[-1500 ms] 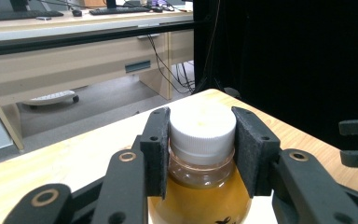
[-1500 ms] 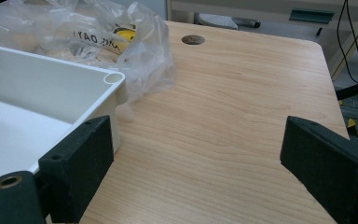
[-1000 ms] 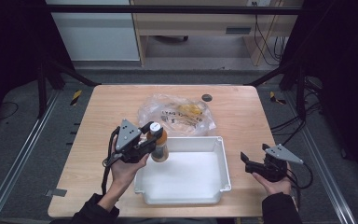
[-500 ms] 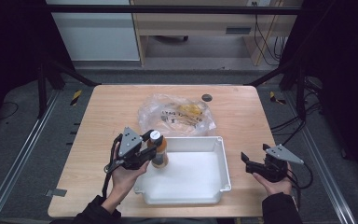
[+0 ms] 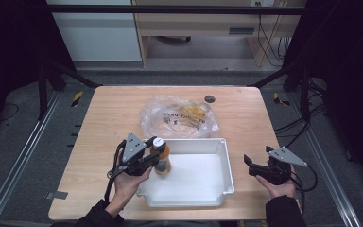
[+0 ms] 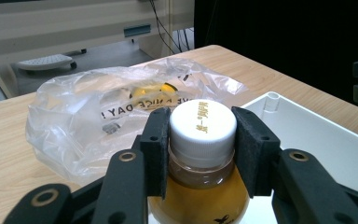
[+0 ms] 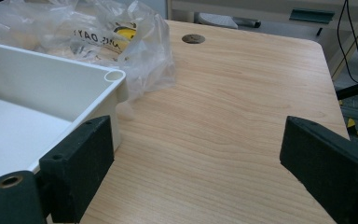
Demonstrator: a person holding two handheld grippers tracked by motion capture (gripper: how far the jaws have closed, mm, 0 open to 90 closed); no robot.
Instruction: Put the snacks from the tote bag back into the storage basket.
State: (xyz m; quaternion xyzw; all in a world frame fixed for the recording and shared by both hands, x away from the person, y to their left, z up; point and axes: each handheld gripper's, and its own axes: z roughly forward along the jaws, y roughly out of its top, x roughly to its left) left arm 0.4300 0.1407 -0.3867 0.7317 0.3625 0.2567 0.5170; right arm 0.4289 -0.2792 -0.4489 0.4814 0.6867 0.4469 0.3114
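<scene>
My left gripper (image 5: 152, 153) is clamped on a small bottle (image 5: 161, 160) of amber liquid, gripping it just under its white cap (image 6: 202, 123); in the left gripper view the two black pads press against the neck from either side, with the cap standing up between them and the bottle upright. From above, the bottle sits inside the left end of the white tray (image 5: 220, 194), close against the tray's left wall, though I cannot tell whether its base touches the tray floor. My left hand (image 5: 128, 182) lies over the table (image 5: 104, 123) just beside that wall. Behind the tray, touching or nearly touching its far rim, lies a crumpled clear plastic bag (image 5: 179, 116) with dark lettering and something yellow inside. A small dark round mark (image 5: 210, 99) sits on the wood beyond the bag. My right gripper (image 5: 251, 165) rests to the right of the tray, held in my right hand (image 5: 280, 187) and pointing towards the tray's right wall; its jaws stand wide apart with nothing between them, and in the right gripper view I see bare wood in the gap, with the tray's corner (image 7: 114, 77) near one jaw.
</scene>
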